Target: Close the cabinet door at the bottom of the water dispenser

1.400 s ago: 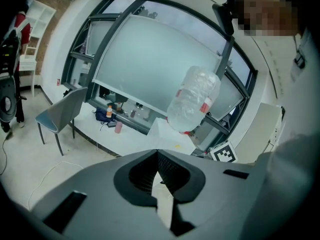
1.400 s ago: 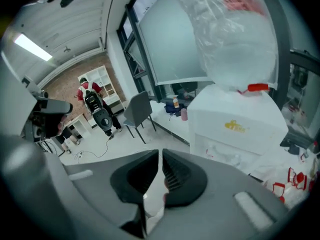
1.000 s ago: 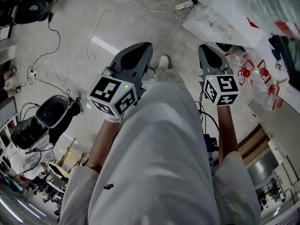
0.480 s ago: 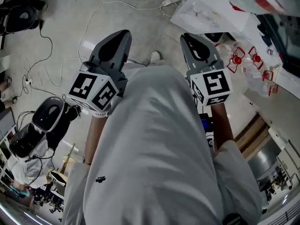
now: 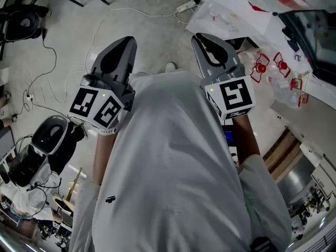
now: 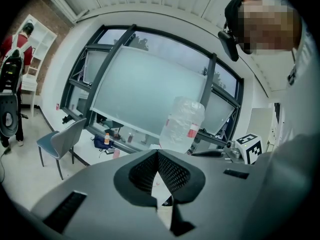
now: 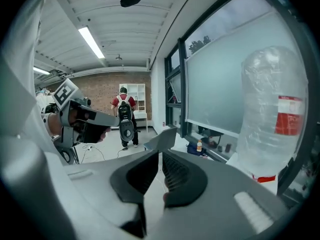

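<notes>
Evidently both grippers have been lifted clear of the low ground; in the head view the left gripper (image 5: 125, 42) and the right gripper (image 5: 202, 38) sit higher in the picture than a second ago, reaching out past the person's pale clothing (image 5: 173, 156), which fills the middle and now hides all but the toe of a shoe (image 5: 170, 66). Each gripper is pressed together on nothing; in the left gripper view the pads of the left gripper (image 6: 158, 154) meet at their tips with only background showing behind them, and in the right gripper view the right gripper (image 7: 161, 154) leaves a bare slit, empty too. Beyond them the floor (image 5: 68, 35) with its loose cables (image 5: 47, 51) has slid down the head view; both gripper views look across the room rather than down, so a large clear water bottle (image 6: 182, 124) with a red label (image 7: 272, 119) stands ahead, probably the one on the water dispenser; further off are a grey chair (image 6: 62, 141) and the big window (image 6: 145, 89). The cabinet door lies below all of this and shows in no view; raised, empty grippers suggest that no contact with it is under way, and whether it is closed cannot be told.
</notes>
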Motion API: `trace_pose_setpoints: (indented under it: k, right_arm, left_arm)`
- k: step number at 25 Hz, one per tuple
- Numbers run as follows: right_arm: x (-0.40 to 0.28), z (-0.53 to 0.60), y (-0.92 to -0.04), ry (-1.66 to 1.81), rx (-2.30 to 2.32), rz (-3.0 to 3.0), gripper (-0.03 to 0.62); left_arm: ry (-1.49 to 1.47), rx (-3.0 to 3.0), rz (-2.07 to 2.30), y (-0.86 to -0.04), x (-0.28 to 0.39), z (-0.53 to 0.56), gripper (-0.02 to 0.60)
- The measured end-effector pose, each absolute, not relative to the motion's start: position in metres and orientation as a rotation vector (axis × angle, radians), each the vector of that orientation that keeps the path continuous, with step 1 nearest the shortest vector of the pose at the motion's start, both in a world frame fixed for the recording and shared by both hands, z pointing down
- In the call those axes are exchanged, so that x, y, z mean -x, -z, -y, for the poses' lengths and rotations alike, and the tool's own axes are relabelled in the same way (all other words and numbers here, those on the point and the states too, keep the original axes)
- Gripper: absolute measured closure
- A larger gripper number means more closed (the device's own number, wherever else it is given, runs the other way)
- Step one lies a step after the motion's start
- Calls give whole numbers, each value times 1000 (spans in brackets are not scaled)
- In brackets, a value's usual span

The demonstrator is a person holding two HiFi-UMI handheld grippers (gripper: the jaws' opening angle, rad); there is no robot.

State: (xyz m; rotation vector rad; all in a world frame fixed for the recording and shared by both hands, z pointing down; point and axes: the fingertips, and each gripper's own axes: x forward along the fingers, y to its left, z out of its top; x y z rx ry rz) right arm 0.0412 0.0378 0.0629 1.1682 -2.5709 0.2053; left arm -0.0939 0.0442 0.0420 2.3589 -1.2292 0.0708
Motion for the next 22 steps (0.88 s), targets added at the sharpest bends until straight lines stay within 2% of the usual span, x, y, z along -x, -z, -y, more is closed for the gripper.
trace_pose_setpoints:
  k: [22]
  right_arm:
    - [-46,-39,-49,-210,-1147,2595,580]
  left_arm:
    - [-66,-2369,1188,-34,69,-43,580]
